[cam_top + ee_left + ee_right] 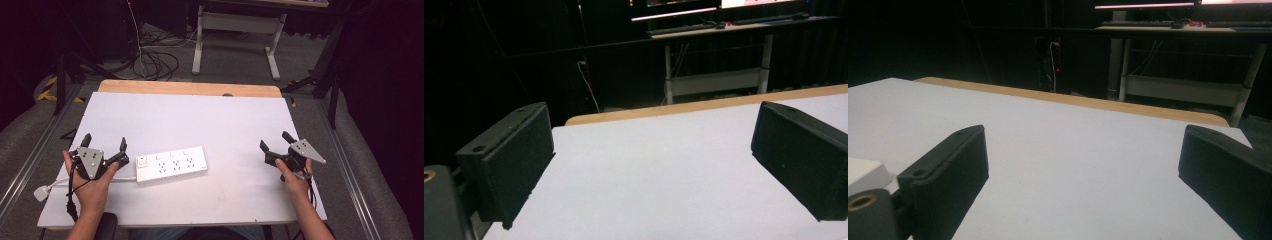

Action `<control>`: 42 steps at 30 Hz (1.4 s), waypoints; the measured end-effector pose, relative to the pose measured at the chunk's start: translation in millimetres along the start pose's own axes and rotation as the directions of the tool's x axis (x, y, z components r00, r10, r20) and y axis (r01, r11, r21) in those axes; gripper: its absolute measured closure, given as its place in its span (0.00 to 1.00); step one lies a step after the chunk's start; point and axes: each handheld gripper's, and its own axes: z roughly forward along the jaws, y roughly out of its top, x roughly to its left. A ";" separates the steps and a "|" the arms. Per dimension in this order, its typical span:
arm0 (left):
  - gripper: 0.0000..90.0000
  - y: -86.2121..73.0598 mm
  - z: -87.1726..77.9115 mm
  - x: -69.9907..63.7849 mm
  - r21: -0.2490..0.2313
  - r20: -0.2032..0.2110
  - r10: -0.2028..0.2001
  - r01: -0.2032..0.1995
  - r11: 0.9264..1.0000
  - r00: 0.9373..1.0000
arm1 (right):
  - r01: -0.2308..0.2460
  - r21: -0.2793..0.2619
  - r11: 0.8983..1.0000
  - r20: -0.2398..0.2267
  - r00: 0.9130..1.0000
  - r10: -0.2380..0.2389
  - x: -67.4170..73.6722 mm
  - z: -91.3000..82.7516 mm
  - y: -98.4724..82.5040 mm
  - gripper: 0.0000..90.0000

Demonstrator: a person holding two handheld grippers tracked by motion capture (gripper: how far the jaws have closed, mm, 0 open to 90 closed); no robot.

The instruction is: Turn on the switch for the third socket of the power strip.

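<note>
A white power strip (171,163) lies flat near the front of the white table (200,120), its cord running left to a white plug (41,192). My left gripper (105,142) rests at the table's left, just left of the strip, jaws open wide with nothing between them (654,165). At the table's right, my right gripper (275,141) also stands open and empty (1083,170). A white corner of the strip (863,172) shows at the left edge of the right gripper view.
A wooden edge (190,88) runs along the table's far side. Beyond it stand a white-legged desk (235,35) and cables on the floor (155,62). Metal rails (30,160) flank the table on both sides.
</note>
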 end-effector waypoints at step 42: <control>0.75 3.9 -3.3 3.2 -0.012 -0.030 -0.050 0.050 0.999 0.998 | -0.002 -0.006 1.000 0.001 1.000 0.002 -0.9 -0.7 0.4 0.08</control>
